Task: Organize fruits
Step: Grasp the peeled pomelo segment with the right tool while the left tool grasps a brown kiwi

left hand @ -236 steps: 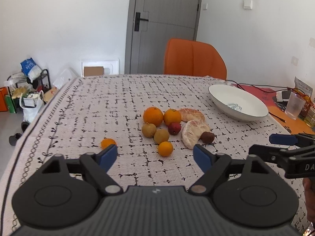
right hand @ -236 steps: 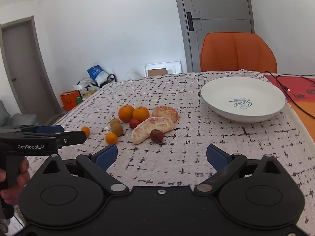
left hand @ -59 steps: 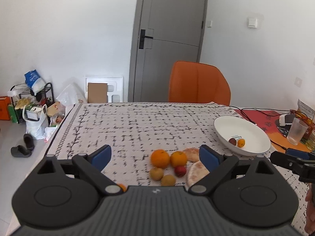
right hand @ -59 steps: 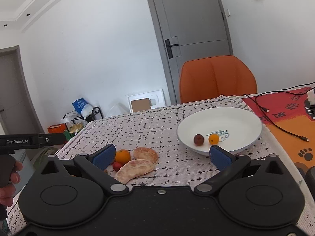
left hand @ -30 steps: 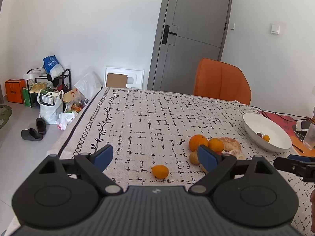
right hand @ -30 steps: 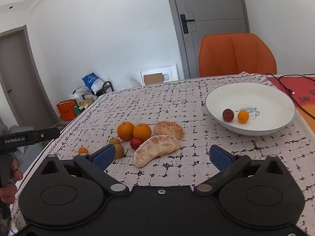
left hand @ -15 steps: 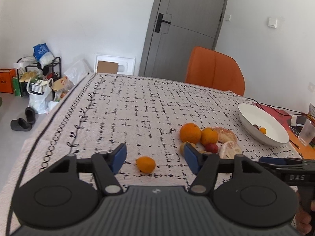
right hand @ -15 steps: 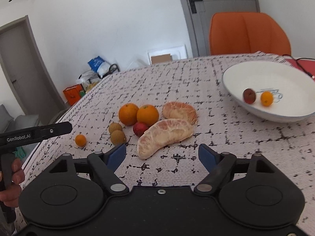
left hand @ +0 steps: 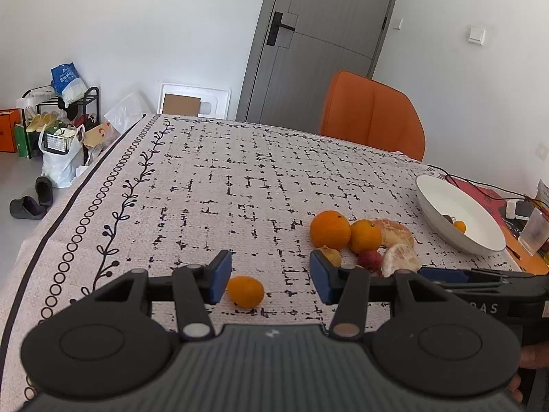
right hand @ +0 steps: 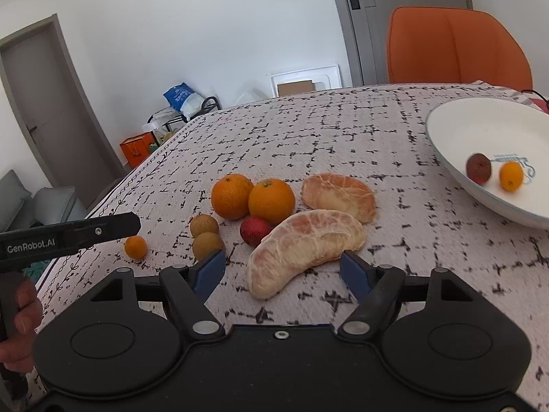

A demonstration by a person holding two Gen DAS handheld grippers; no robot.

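Left tool (left hand: 270,281) closing, astride kumquat (left hand: 245,291) | right tool (right hand: 283,271) closing, empty

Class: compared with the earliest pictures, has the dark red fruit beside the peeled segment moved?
Yes. The dark red fruit now lies in the white bowl, no longer on the tablecloth.

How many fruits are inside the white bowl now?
2: a dark red fruit and, right of it, a small orange fruit, both inside the white bowl. None seems hidden.
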